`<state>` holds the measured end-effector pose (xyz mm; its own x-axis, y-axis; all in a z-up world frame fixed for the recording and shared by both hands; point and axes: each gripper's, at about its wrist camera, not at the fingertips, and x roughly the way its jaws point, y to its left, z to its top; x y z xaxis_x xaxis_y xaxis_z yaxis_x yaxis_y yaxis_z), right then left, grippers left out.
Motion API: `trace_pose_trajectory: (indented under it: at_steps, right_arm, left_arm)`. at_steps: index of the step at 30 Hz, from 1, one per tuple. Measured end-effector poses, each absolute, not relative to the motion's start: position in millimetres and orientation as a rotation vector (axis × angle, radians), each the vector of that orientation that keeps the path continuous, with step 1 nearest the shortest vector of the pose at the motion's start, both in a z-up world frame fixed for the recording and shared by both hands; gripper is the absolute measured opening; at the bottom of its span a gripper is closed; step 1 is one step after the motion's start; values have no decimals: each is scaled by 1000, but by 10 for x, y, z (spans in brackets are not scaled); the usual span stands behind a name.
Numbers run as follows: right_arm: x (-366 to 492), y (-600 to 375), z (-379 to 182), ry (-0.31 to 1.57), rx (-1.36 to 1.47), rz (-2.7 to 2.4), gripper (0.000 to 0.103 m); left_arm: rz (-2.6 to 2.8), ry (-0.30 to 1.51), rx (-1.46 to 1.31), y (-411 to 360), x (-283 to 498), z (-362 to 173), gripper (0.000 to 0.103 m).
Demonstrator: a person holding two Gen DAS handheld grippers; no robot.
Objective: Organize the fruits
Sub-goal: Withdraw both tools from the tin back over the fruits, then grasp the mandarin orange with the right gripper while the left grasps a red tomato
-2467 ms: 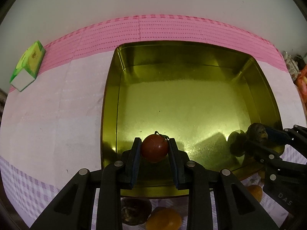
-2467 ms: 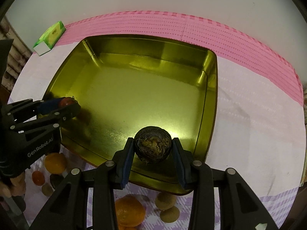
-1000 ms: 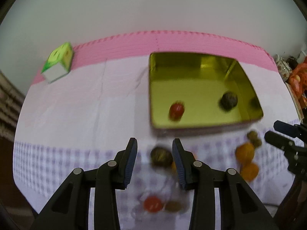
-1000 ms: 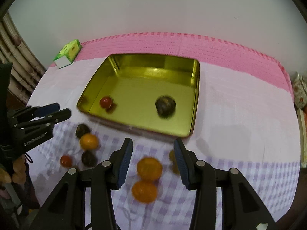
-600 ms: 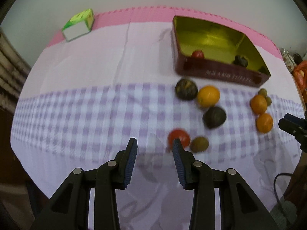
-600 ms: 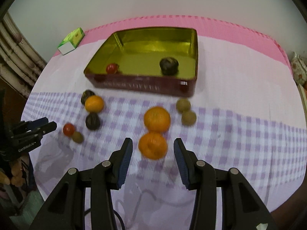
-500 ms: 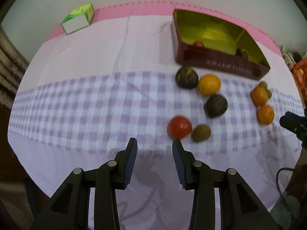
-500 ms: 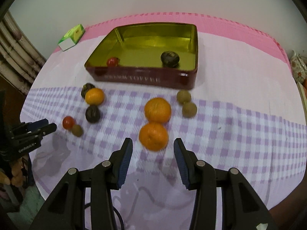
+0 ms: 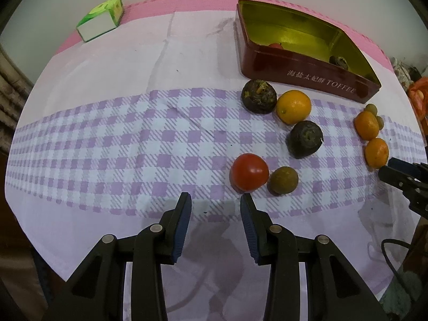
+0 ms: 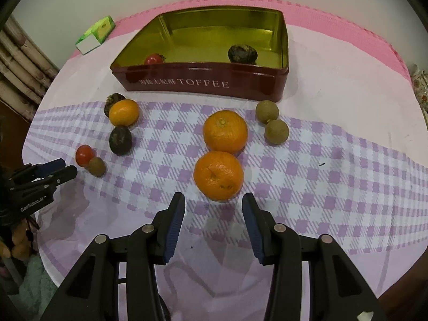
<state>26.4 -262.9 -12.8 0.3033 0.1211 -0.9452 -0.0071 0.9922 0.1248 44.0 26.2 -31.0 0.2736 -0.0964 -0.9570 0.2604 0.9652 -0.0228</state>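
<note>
A red TOFFEE tin (image 10: pixel 203 83) (image 9: pixel 307 76) stands at the back and holds a small red fruit (image 10: pixel 153 59) and a dark round fruit (image 10: pixel 242 53). Loose fruits lie on the checked cloth before it. My left gripper (image 9: pixel 216 203) is open and empty, just short of a red tomato (image 9: pixel 249 171) and a brown fruit (image 9: pixel 283 180). My right gripper (image 10: pixel 213 202) is open and empty, just short of an orange (image 10: pixel 218 175), with a second orange (image 10: pixel 225 131) behind it.
Two dark fruits (image 9: pixel 258 96) (image 9: pixel 305 139) and an orange (image 9: pixel 293 106) lie near the tin's left end. Two brown fruits (image 10: pixel 267 111) (image 10: pixel 276 131) lie right of the oranges. A green and white box (image 9: pixel 100 18) sits at the far left. The table edge is close below both grippers.
Both grippers let go of their fruits inside the tin, pulled back and dropped low to the front of the table. Each now faces loose fruit on the cloth.
</note>
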Motion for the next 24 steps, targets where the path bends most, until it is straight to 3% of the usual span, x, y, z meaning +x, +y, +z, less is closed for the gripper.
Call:
trace_pose_trajectory:
  at_steps: [18,24]
  right_arm:
    - [503,-2561,-343,1282,70,70,44]
    - [532,-2550,-351,1275,76,64,39]
  left_arm:
    - [-298,1282,148,45,647,-443,39]
    - [-314,1287,165,-3,649,-440,39]
